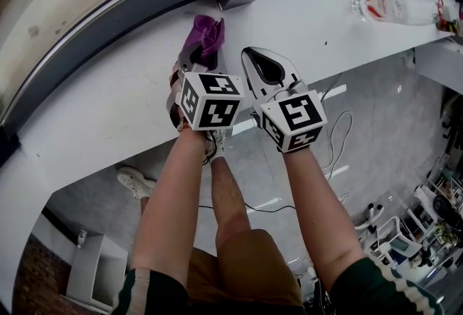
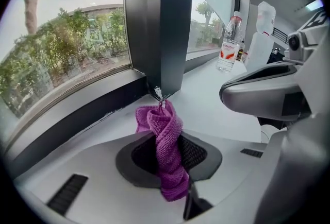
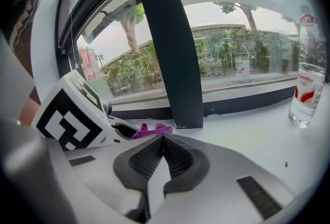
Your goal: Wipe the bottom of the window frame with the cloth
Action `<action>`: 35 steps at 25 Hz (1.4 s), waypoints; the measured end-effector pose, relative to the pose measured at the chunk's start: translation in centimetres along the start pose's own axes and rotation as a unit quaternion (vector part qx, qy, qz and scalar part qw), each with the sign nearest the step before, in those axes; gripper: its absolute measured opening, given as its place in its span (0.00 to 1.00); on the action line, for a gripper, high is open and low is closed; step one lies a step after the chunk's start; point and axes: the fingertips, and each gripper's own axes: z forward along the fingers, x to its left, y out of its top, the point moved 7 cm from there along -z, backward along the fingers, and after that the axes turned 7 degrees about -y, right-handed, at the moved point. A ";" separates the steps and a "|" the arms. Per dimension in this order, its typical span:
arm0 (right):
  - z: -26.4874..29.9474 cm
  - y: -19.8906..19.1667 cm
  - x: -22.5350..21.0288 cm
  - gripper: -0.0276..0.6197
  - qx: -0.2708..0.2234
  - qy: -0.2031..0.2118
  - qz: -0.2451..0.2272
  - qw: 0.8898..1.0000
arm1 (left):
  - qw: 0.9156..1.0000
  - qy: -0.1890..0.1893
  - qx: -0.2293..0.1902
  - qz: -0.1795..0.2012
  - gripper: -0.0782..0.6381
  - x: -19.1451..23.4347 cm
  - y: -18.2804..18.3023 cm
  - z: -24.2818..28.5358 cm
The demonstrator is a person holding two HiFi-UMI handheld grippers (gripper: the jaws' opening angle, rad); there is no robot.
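Observation:
A purple cloth [image 1: 207, 35] hangs bunched from my left gripper [image 1: 197, 53], which is shut on it just above the white sill [image 1: 116, 96]. In the left gripper view the cloth [image 2: 166, 145] is pinched between the dark pads, its top end close to the foot of the dark window post [image 2: 160, 27]. The dark bottom rail of the window frame [image 1: 101, 24] runs along the sill's far edge. My right gripper [image 1: 262, 64] is beside the left one, shut with nothing in it. From the right gripper view [image 3: 164, 140] the cloth [image 3: 150, 129] peeks out left of the post [image 3: 170, 53].
A clear water bottle [image 1: 394, 6] with a red label lies far right on the sill; it shows as a bottle [image 3: 305, 89] at the right edge of the right gripper view. A white spray bottle [image 2: 260, 37] stands beside it. Below the sill are a floor, cables and the person's legs.

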 end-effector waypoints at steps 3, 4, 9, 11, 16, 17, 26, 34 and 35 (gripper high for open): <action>-0.2 -0.2 0.1 0.06 0.001 -0.002 0.004 1.000 | 1.000 -0.004 -0.001 0.004 0.23 -0.4 -0.5 -0.5; -0.3 -0.2 0.3 0.06 0.001 -0.002 0.006 1.000 | 1.000 -0.007 0.000 0.002 0.23 -0.7 -0.8 -0.7; -0.1 -0.5 0.4 0.06 0.002 0.000 0.009 1.000 | 1.000 -0.019 0.004 0.003 0.23 -2.4 -2.3 -1.5; -0.1 -0.5 0.5 0.06 0.003 0.000 0.012 1.000 | 1.000 -0.022 0.006 0.005 0.23 -2.9 -3.1 -1.9; -0.1 -0.6 0.6 0.06 0.005 0.002 0.010 1.000 | 0.999 -0.034 0.014 0.000 0.23 -4.3 -4.4 -2.6; -0.1 -0.7 0.6 0.06 0.006 0.002 0.011 1.000 | 0.999 -0.037 0.016 -0.003 0.23 -4.6 -4.6 -2.7; -0.2 -1.7 1.1 0.06 0.020 0.006 0.010 1.000 | 0.998 -0.026 0.010 -0.052 0.23 -5.3 -5.5 -3.0; -0.9 -2.6 0.5 0.06 0.033 0.004 -0.001 0.999 | 0.999 -0.017 0.006 -0.039 0.23 -4.7 -5.1 -3.0; -1.0 -2.6 0.4 0.06 0.034 0.004 -0.001 0.999 | 0.999 -0.015 0.007 -0.037 0.23 -4.7 -4.9 -3.0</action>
